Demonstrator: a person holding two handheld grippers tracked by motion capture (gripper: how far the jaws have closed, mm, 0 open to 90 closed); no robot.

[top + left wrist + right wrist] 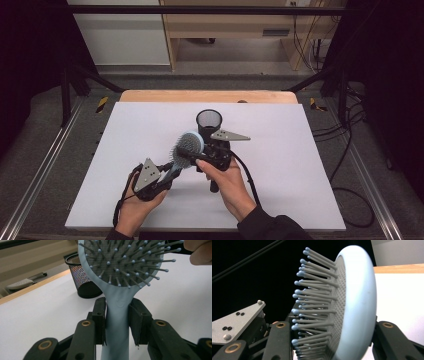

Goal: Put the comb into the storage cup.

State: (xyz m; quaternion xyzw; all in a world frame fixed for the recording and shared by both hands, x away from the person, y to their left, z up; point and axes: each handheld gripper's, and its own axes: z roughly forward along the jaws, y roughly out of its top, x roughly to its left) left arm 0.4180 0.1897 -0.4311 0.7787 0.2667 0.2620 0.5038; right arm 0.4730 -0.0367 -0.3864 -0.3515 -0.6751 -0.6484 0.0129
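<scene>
A light blue hairbrush (pixel 191 142) with grey bristles is held above the white table sheet (pixel 300 150) between both grippers. My left gripper (pixel 167 172) is shut on its handle (pixel 117 315); both pads press the handle's sides just below the head. My right gripper (pixel 200 150) has its jaws around the brush head (pixel 357 302), one against the smooth back, the other at the bristle tips. A black mesh pen cup (pixel 209 120) stands upright just beyond the brush, also seen behind the head (pixel 83 277).
The white sheet covers a wooden table whose far edge (pixel 207 96) shows behind the cup. Black frame bars and cables run along both sides, and cables lie on the floor at the right (pixel 350 150).
</scene>
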